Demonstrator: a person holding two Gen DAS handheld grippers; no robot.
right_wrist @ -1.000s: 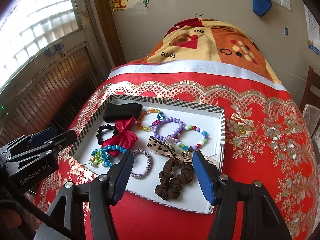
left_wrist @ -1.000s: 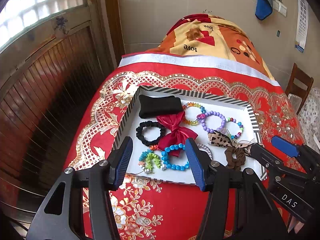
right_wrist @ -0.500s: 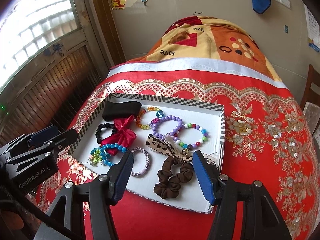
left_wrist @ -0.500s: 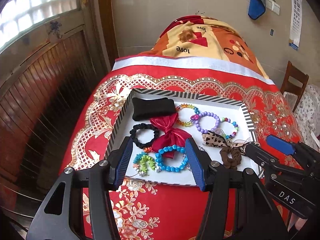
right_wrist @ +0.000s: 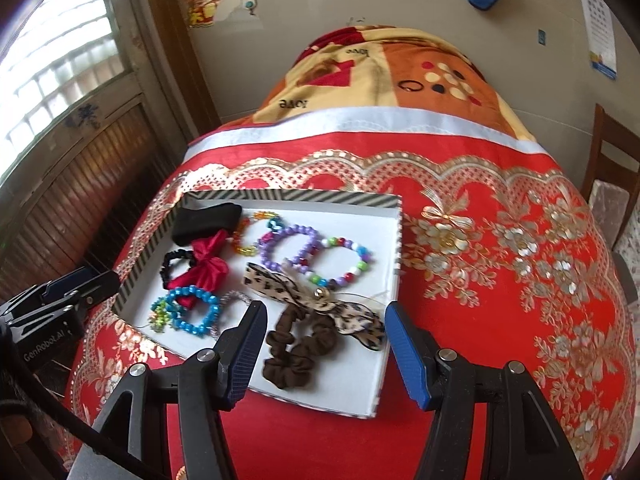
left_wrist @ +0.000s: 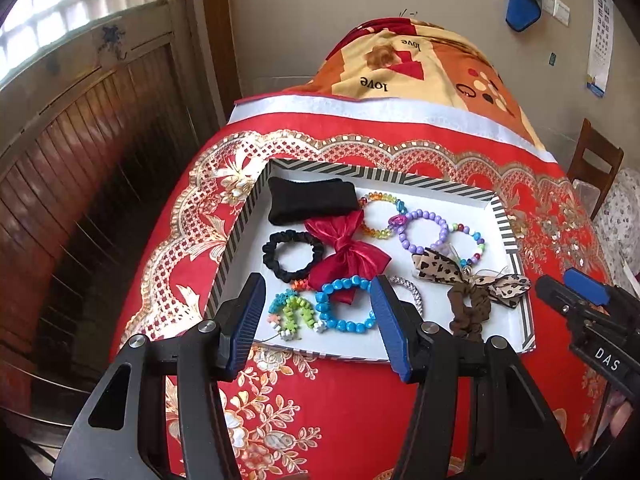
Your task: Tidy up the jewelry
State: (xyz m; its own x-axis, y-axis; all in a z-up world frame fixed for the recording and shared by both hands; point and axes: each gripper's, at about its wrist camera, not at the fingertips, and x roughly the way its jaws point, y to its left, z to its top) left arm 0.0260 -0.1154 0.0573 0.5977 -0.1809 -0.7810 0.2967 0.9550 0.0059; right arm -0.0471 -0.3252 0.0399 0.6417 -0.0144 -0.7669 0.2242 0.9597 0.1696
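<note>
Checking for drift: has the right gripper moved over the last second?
Yes. The right gripper has advanced: the striped tray and brown scrunchie sit lower and nearer its fingers.

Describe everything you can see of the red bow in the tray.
The red bow looks like shiny satin, with two puffed loops pinched at a middle knot. It lies flat and slantwise in the striped tray, left of centre. Its upper loop meets the black pad; its lower loop lies partly under the blue bead bracelet.

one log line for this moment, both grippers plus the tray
left gripper: open, empty | right gripper: open, empty | tray: full, untouched
</note>
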